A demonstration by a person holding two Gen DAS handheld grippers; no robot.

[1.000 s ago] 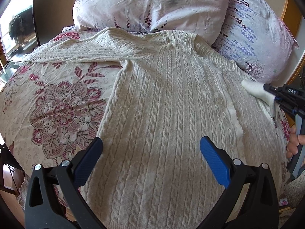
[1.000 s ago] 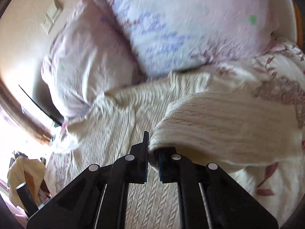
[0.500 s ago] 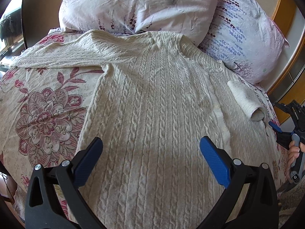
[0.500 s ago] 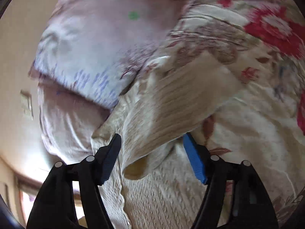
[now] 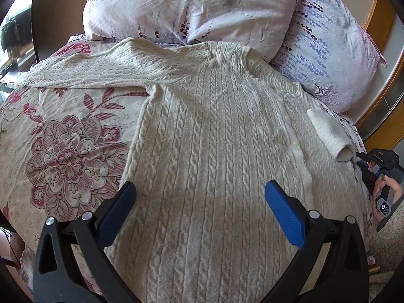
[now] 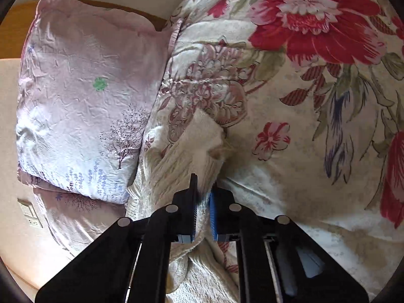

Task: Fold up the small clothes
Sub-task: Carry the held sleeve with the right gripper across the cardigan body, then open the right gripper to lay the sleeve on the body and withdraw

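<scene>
A cream cable-knit sweater [image 5: 214, 146] lies flat on the floral bedspread [image 5: 65, 146]. Its left sleeve [image 5: 83, 68] stretches out to the left. Its right sleeve is folded in, with the cuff [image 5: 330, 133] lying on the body near the right edge. My left gripper [image 5: 199, 207] is open and empty, hovering over the lower part of the sweater. My right gripper [image 6: 203, 202] is shut on the sweater's right edge [image 6: 192, 161] just below the cuff. It also shows at the right edge of the left wrist view [image 5: 363, 159].
Two pale floral pillows [image 5: 192, 7] [image 5: 328, 48] lie at the head of the bed, touching the sweater's collar. A wooden headboard [image 5: 383, 25] runs behind them. The bed's edge drops off at the left and at the right.
My right gripper let go of the folded sleeve, opened, moved down to the sweater's right edge and shut on it. My left gripper stayed open and shifted slightly over the sweater.
</scene>
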